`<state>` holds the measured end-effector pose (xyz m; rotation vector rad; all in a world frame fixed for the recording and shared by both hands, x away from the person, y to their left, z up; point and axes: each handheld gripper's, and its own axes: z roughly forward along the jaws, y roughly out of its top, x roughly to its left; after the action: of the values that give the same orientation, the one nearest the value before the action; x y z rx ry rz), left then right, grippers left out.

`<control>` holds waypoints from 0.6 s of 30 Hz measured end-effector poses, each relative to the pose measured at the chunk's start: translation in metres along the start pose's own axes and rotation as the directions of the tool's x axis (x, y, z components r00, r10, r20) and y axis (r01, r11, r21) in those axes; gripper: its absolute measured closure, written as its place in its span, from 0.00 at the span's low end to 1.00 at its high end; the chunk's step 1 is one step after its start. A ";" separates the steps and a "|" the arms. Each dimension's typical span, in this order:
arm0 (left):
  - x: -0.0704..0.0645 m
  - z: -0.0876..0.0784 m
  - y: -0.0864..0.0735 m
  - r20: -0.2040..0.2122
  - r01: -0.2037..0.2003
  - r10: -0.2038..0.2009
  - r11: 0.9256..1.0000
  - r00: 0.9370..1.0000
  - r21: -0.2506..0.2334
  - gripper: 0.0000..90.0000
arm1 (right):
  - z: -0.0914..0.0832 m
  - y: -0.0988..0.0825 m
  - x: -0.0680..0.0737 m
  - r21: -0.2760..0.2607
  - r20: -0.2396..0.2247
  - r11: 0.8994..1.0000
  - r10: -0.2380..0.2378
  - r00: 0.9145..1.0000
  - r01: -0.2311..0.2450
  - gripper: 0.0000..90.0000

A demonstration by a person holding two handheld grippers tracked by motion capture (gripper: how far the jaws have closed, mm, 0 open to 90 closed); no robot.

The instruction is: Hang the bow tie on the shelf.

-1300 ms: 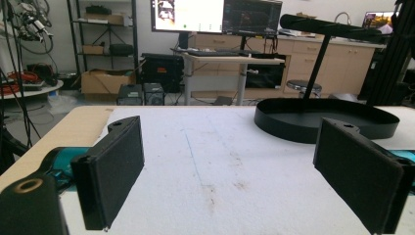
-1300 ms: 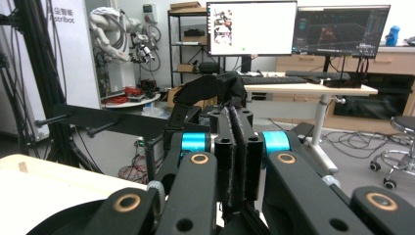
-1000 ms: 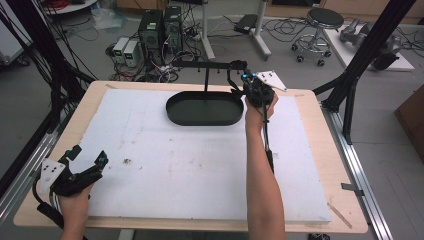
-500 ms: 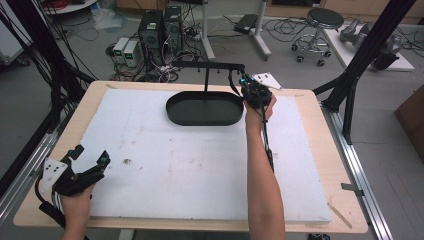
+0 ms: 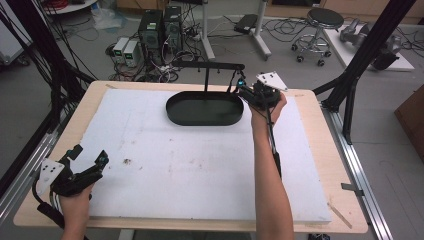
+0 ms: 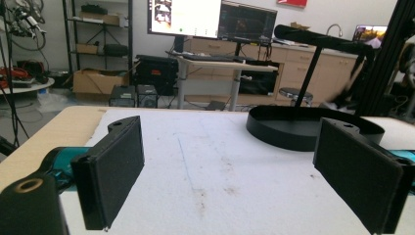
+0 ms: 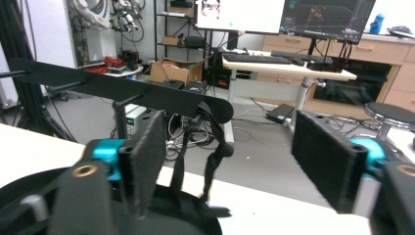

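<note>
Two handheld grippers are working over a wooden bench (image 5: pixel 320 150) topped with a white foam sheet (image 5: pixel 200 165). Left gripper (image 5: pixel 89 159) is hovering at the near left corner of the bench, its jaws standing wide apart with nothing between them; in the left gripper view the same gripper (image 6: pixel 230 161) is looking across the stained white sheet toward the tray. Right gripper (image 5: pixel 245 92) is reaching to the far edge of the bench, right of centre, at the right end of the black oval tray (image 5: pixel 204 109); its jaws are parted and gripping nothing, as the right gripper view (image 7: pixel 230 161) is showing. One black oval tray is sitting at the far edge of the sheet, carrying an upright post with a flat horizontal bar (image 5: pixel 210 65) on top. One black strap (image 7: pixel 215 152) is hanging from the bar's right end, dangling down toward the tray just ahead of the right gripper.
</note>
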<state>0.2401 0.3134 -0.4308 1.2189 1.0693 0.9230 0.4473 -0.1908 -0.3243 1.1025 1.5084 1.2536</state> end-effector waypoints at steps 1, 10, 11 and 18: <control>0.000 0.000 0.001 0.001 0.006 -0.006 1.000 1.000 -0.005 0.13 | -0.005 0.001 -0.001 -0.001 0.001 1.000 -0.004 1.000 0.004 0.28; 0.000 -0.003 0.004 0.003 0.018 -0.018 1.000 1.000 -0.014 0.13 | -0.075 0.003 -0.014 0.007 -0.031 1.000 -0.028 0.999 0.028 0.16; -0.001 -0.003 0.004 0.003 0.016 -0.016 1.000 1.000 -0.015 0.13 | -0.081 0.003 -0.015 0.005 -0.033 0.999 -0.035 0.999 0.035 0.16; -0.003 -0.006 0.007 0.005 -0.002 0.002 1.000 1.000 -0.013 0.13 | -0.136 0.001 -0.025 -0.010 -0.073 1.000 -0.016 0.997 0.015 0.13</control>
<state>0.2339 0.3126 -0.4239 1.2110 1.0568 0.9271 0.3222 -0.2456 -0.3051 1.0468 1.5613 1.3013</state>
